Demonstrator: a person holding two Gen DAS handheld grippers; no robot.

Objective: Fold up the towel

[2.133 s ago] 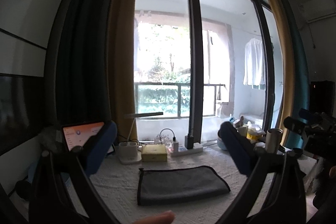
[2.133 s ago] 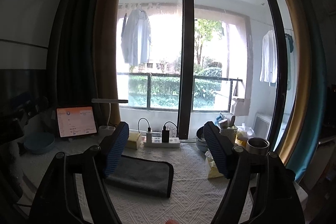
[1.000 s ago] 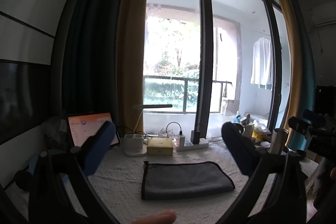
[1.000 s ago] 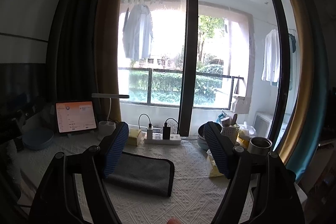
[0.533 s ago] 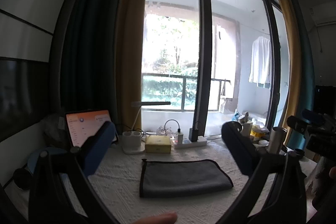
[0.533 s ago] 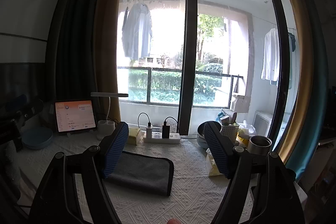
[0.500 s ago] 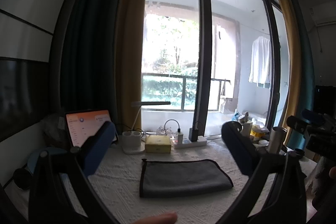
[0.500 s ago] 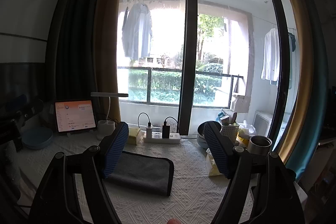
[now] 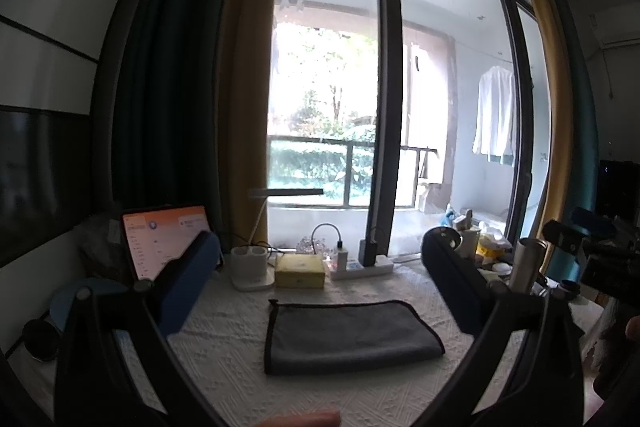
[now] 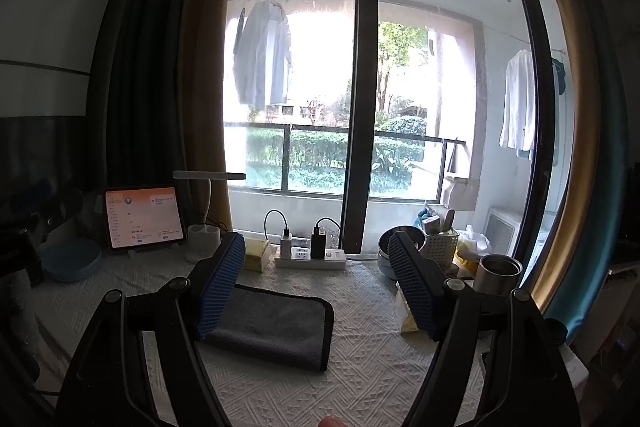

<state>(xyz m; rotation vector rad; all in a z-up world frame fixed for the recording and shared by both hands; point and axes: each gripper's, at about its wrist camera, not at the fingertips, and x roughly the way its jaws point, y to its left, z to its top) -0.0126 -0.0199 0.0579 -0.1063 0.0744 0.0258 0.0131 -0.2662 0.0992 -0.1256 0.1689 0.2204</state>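
A grey towel with a dark hem (image 9: 352, 337) lies folded flat on the white textured tablecloth (image 9: 224, 339). In the left wrist view it lies centred between the blue fingers. My left gripper (image 9: 320, 287) is open and empty, held above and in front of the towel. In the right wrist view the towel (image 10: 272, 325) lies low and left, partly behind the left finger. My right gripper (image 10: 318, 287) is open and empty, held above the table to the towel's right.
Along the window stand a lit tablet (image 10: 142, 217), a white desk lamp (image 9: 256, 259), a yellow box (image 9: 300, 269) and a power strip with chargers (image 10: 310, 255). At the right are a metal cup (image 10: 498, 273), a basket (image 10: 440, 247) and a bowl (image 10: 390, 251). A blue bowl (image 10: 72, 261) sits far left.
Both grippers stay open and empty. The left wrist view has drifted slightly, rising and shifting sideways; the towel has not moved on the table. The right view is almost unchanged.
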